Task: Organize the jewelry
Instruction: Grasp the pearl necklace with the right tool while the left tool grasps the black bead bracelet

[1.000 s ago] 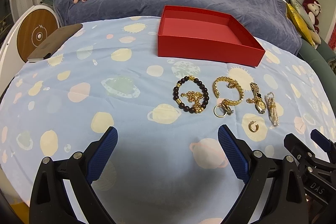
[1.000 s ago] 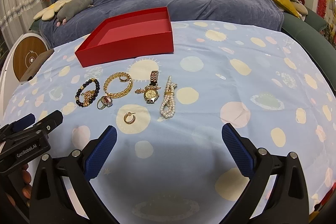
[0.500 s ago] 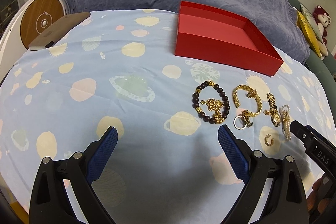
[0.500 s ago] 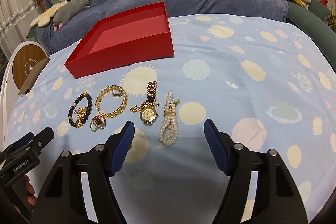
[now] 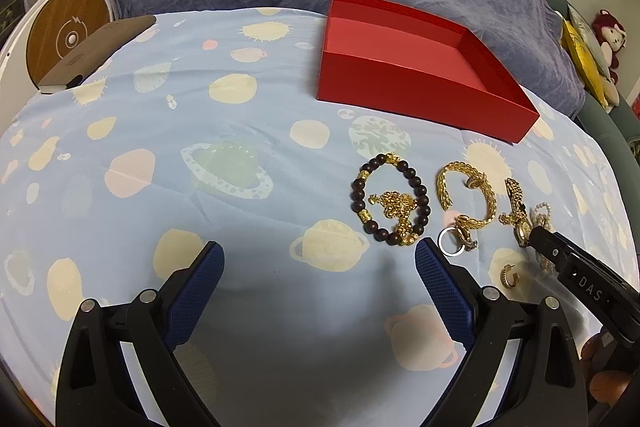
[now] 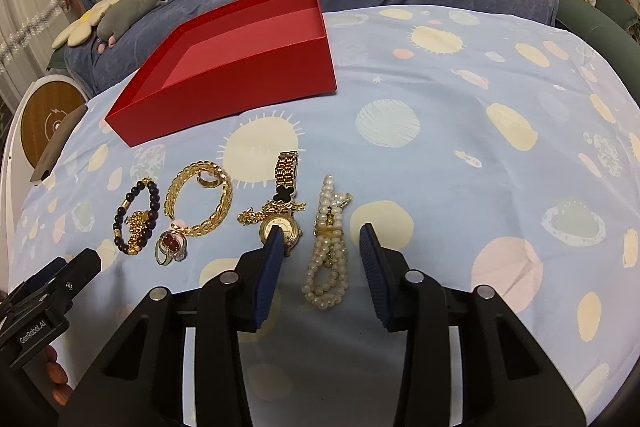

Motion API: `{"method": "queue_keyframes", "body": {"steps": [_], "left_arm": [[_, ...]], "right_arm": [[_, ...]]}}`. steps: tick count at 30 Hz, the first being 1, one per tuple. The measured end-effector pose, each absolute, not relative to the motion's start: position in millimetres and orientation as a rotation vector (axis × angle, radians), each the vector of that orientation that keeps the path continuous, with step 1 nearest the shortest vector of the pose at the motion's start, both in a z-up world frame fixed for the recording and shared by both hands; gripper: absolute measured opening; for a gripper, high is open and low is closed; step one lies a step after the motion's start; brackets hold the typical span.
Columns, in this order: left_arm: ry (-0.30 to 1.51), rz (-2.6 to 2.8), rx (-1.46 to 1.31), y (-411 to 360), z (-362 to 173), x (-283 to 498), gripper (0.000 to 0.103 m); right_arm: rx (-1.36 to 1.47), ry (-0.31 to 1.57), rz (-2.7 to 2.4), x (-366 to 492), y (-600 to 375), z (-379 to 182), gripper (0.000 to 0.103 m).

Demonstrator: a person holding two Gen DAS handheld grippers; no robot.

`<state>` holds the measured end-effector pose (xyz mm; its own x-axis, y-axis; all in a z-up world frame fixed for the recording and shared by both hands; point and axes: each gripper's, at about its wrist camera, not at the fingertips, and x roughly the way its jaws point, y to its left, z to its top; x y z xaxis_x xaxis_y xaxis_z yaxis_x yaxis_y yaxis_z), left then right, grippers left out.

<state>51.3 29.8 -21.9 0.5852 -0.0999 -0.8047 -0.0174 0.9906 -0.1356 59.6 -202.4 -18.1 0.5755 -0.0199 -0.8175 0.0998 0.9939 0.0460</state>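
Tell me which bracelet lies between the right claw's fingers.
The pearl bracelet, the white beaded strand at the right end of the row. The dark bead bracelet and gold chain bracelet lie farther left, outside the open right claw.

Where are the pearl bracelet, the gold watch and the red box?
pearl bracelet (image 6: pixel 326 259): right wrist view, on the middle of the looped pearl strands.
gold watch (image 6: pixel 279 225): right wrist view, on the round dial.
red box (image 5: pixel 420 95): left wrist view, on its near outer wall.
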Motion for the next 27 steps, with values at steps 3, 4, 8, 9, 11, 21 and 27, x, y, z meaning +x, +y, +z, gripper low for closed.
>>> {"method": "queue_keyframes", "body": {"steps": [3, 4, 8, 9, 11, 21, 27], "left_arm": [[0.938, -0.060, -0.130, 26.9, -19.6, 51.0, 0.093], [0.935, -0.064, -0.131, 26.5, -18.9, 50.7, 0.093], [0.932, -0.076, -0.133, 24.8, -17.8, 49.5, 0.093], [0.933, -0.077, -0.134, 24.7, -17.9, 49.3, 0.093], [0.932, -0.081, -0.138, 24.3, -18.1, 49.0, 0.093], [0.919, -0.112, -0.132, 17.8, -15.8, 51.1, 0.088], [0.921, -0.111, -0.114, 13.2, -18.5, 62.0, 0.081]], "right_arm": [[0.090, 0.956, -0.059, 59.1, -202.2, -17.9, 0.029], [0.091, 0.958, -0.059, 58.4, -202.6, -17.8, 0.025], [0.097, 0.968, -0.045, 55.8, -205.0, -19.9, 0.017], [0.094, 0.968, -0.046, 55.0, -205.7, -19.7, 0.017], [0.088, 0.969, -0.047, 53.4, -206.3, -18.9, 0.017], [0.122, 0.914, -0.020, 34.1, -208.8, 3.1, 0.016], [0.129, 0.907, 0.009, 28.0, -206.0, 9.7, 0.016]]}}
